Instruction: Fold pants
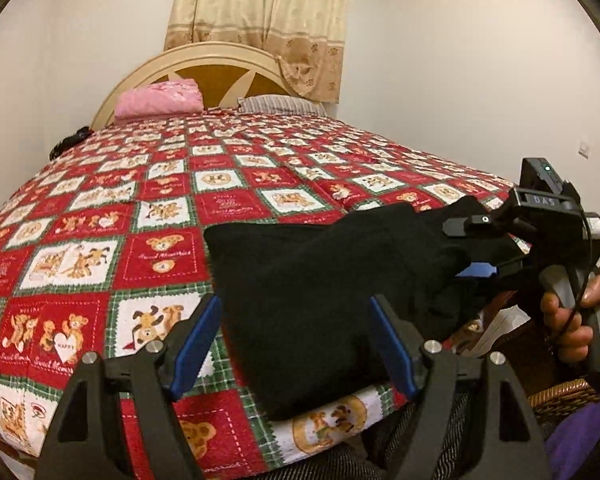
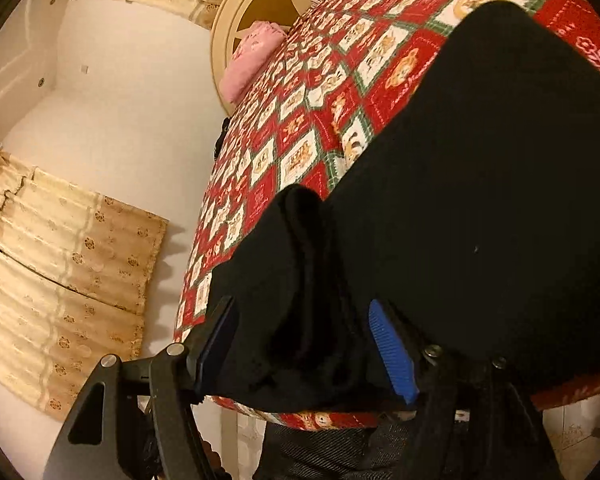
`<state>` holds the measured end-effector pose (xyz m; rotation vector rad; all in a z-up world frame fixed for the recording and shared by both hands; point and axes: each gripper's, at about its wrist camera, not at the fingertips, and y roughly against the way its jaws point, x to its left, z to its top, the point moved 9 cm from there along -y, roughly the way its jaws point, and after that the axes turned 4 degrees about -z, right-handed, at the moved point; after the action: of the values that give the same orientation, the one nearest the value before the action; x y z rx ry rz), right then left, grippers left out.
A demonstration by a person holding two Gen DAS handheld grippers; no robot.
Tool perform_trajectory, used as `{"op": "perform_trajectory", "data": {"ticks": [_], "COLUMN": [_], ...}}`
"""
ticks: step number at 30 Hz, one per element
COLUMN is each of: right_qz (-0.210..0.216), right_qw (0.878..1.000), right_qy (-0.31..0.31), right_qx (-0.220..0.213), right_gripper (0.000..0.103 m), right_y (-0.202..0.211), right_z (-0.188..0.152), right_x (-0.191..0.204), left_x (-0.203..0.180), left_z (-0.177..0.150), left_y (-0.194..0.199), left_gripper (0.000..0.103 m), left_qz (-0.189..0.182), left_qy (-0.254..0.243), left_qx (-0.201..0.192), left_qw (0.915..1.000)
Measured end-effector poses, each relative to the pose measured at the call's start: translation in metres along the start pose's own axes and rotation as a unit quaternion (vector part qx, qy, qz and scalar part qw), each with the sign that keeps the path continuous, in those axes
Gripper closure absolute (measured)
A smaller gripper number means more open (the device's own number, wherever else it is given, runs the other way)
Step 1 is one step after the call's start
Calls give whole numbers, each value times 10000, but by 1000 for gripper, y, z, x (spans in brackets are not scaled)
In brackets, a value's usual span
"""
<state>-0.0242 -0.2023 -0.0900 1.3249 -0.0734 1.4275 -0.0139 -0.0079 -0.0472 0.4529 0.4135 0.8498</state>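
The black pants (image 1: 320,280) lie folded on the red teddy-bear bedspread (image 1: 100,220) near the bed's front edge. My left gripper (image 1: 296,312) is open, its blue pads on either side of the pants' near left part, just above the cloth. My right gripper (image 1: 480,240) shows at the right of the left wrist view, its fingers around the bunched right end of the pants, which is lifted off the bed. In the right wrist view the pants (image 2: 480,200) fill the frame and a thick bunch sits between the pads of the right gripper (image 2: 304,320), which stand fairly wide apart.
A pink folded cloth (image 1: 160,100) and a striped pillow (image 1: 280,104) lie by the cream headboard (image 1: 220,56). Beige curtains (image 1: 260,20) hang behind. A wicker basket (image 1: 560,400) stands at the bed's right front corner.
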Motion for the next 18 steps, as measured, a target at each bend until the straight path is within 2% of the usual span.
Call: {"op": "perform_trajectory", "data": {"ticks": [1, 3, 4, 5, 7, 8, 11, 15, 18], "right_qz": [36, -205, -434, -512, -528, -591, -657, -586, -609], "right_qw": [9998, 9982, 9954, 9939, 9934, 9922, 9857, 9689, 9457], "right_qy": [138, 524, 843, 963, 1011, 1089, 1546, 2399, 3121], "right_qx": [134, 200, 170, 171, 115, 108, 115, -185, -667], "right_gripper": [34, 37, 43, 57, 62, 71, 81, 86, 86], "right_y": [-6, -15, -19, -21, -24, -24, -22, 4, 47], "right_z": [-5, -13, -16, -18, -17, -16, -17, -6, 15], "right_x": [7, 16, 20, 19, 14, 13, 23, 52, 71], "left_x": [2, 5, 6, 7, 9, 11, 17, 24, 27], "left_z": [0, 0, 0, 0, 0, 0, 1, 6, 14], "left_y": [-1, -1, 0, 1, 2, 2, 3, 4, 6], "left_gripper": [26, 26, 26, 26, 26, 26, 26, 26, 26], "left_qz": [6, -12, -15, -6, 53, 81, 107, 70, 46], "left_qy": [74, 201, 231, 254, 270, 292, 463, 797, 904], "left_qx": [16, 23, 18, 11, -3, 0, -6, -74, -158], "left_qw": [10000, 9998, 9997, 9997, 9996, 9995, 9989, 9968, 9958]}}
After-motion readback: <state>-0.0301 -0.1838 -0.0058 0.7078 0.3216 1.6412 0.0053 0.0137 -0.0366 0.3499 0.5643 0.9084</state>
